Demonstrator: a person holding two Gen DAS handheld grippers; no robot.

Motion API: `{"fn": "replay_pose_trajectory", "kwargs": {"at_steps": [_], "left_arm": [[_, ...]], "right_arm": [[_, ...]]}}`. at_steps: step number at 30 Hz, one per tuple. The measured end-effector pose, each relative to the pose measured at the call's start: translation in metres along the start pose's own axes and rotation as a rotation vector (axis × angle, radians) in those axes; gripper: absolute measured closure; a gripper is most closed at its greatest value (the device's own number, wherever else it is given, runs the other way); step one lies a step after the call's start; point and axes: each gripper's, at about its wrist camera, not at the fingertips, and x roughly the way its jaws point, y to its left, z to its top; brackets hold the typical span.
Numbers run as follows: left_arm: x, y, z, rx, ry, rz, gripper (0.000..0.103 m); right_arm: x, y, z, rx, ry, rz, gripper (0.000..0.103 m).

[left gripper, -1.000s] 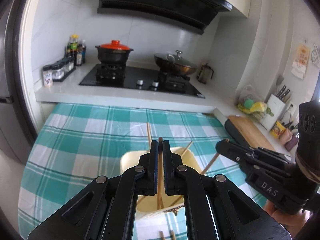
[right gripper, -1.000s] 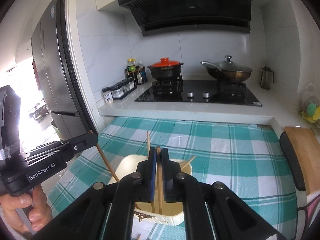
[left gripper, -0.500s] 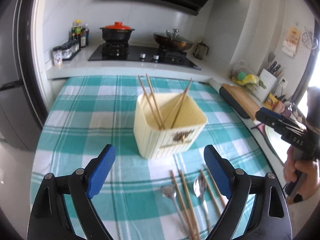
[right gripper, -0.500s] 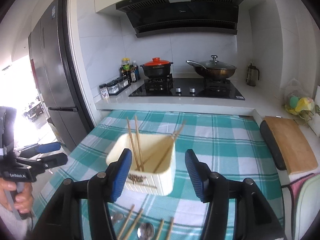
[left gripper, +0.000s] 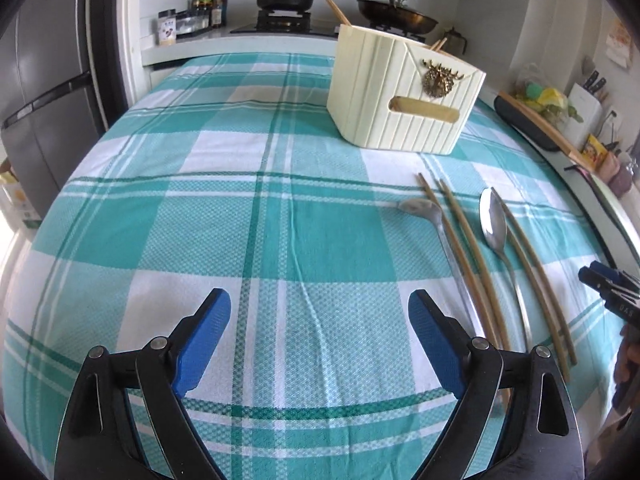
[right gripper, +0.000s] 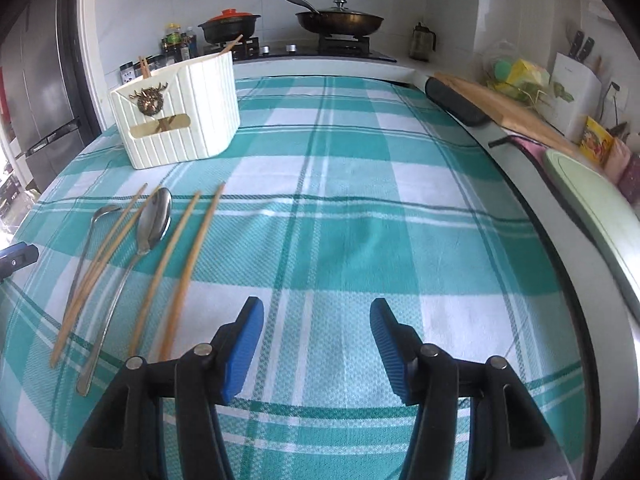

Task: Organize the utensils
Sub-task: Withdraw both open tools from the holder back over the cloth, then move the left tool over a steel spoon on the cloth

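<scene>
This is a home kitchen. At the top of the frame a gas hob [right gripper: 320, 50] carries a red-lidded clay pot [right gripper: 229, 26] and a lidded wok [right gripper: 340, 20], with bottles and spice jars [right gripper: 176, 46] to the upper left. A tall grey fridge [left gripper: 44, 92] fills the left edge, and a knife block [right gripper: 576, 92] and wooden cutting board [right gripper: 504, 110] sit at the right, beside the surface's teal checked cloth [right gripper: 360, 216].

Soft daylight fills both fisheye views, brightest at the blown-out left edge beside the refrigerator [right gripper: 48, 92]. The checked tabletop [left gripper: 280, 208] bulges under heavy barrel distortion, with black vignetting in the corners. Cloth beyond the tongs is sharp; shadows are faint; the right rim smears slightly.
</scene>
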Motion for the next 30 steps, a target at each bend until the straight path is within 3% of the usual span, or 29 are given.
{"fn": "replay_pose_trajectory", "kwargs": {"at_steps": [3,15,22,26,30], "left_arm": [[0.008,0.001,-0.007,-0.002,0.016,0.007,0.012],[0.016,-0.005,-0.009,0.027,0.048,0.037,0.007],[0.003,-0.006,-0.007,-0.022,-0.005,0.048,0.007],[-0.01,-0.03,0.008,-0.039,-0.046,-0.053,0.007],[0.006,-0.064,0.021,0.059,-0.042,0.008,0.007]], "right_arm": [[0.012,-0.001,-0.009,0.024,0.034,-0.002,0.046],[0.013,0.0,-0.01,0.03,0.033,-0.03,0.045],[0.013,0.0,-0.01,0.029,0.034,-0.031,0.045],[0.013,0.0,-0.01,0.029,0.033,-0.031,0.045],[0.013,0.0,-0.01,0.029,0.033,-0.031,0.045]]}}
